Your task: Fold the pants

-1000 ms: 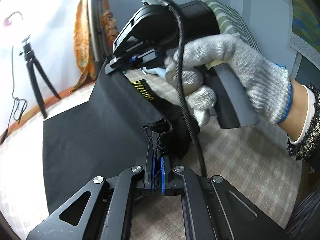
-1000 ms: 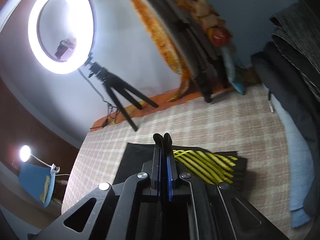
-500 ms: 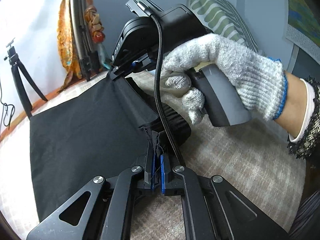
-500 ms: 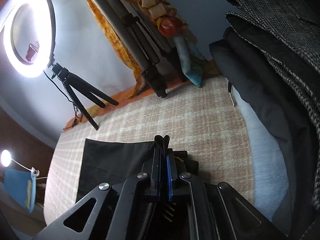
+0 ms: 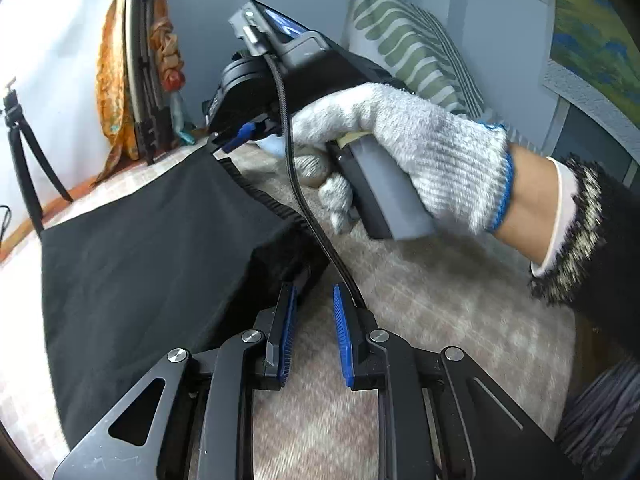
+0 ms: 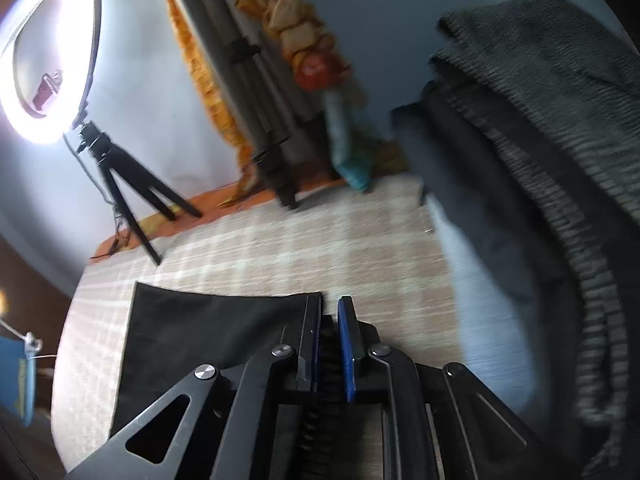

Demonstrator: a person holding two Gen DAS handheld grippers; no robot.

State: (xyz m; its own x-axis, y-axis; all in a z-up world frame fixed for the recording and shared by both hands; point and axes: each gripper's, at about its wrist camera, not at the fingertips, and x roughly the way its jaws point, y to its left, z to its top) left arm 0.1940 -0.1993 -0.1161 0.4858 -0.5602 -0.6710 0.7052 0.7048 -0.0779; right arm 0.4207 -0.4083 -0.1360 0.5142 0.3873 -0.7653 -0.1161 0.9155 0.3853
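Observation:
Black pants (image 5: 140, 248) lie folded flat on a beige checked surface, and they also show in the right wrist view (image 6: 208, 332). My left gripper (image 5: 314, 300) is open, its blue pads apart, with the waistband corner just off its left pad. My right gripper (image 6: 330, 312) is slightly open, with the ribbed waistband edge lying between its pads. In the left wrist view the right gripper (image 5: 236, 140) is held by a gloved hand (image 5: 408, 152) at the far corner of the pants.
A ring light on a tripod (image 6: 52, 64) stands at the back left. A folded tripod with an orange cloth (image 6: 256, 92) leans on the wall. Dark and grey clothes (image 6: 540, 152) are piled at the right. A striped pillow (image 5: 404, 52) lies behind.
Both grippers were shut on the waistband and have opened. The pants were carried over and now lie flat on the surface, covering the yellow striped part.

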